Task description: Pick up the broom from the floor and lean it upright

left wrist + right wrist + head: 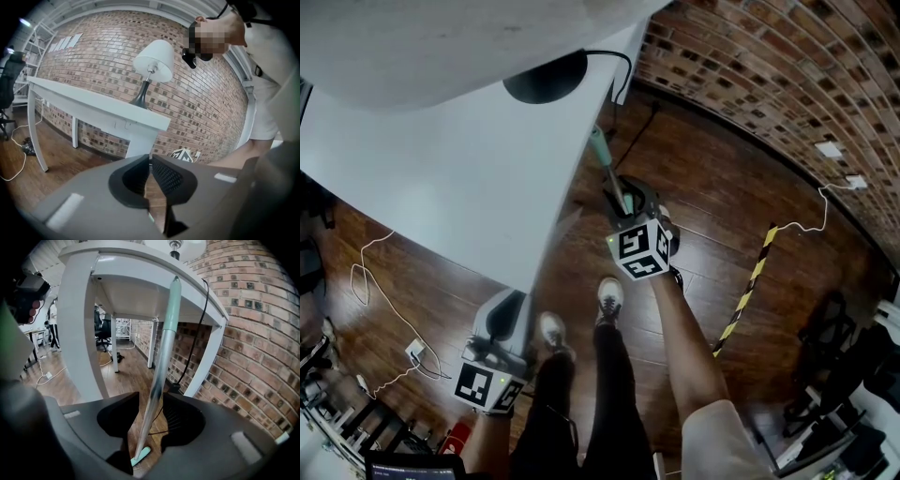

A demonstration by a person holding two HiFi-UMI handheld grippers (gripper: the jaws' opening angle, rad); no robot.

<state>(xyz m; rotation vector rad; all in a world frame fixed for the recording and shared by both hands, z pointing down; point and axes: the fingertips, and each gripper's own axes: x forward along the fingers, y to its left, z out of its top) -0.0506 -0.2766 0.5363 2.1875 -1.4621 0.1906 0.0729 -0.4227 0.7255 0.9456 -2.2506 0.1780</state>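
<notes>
My right gripper (150,399) has its fingers apart around the broom (160,357), which leans on the table (140,287) at 12 o'clock. My left gripper (150,161) has fingers together, empty. The broom looks light, stiff and slick, so I'd clamp mid-shaft.

I see a white table (441,187) bearing a white-shaded lamp (153,58), against a red brick wall (769,66), on a dark wood floor (722,206).
</notes>
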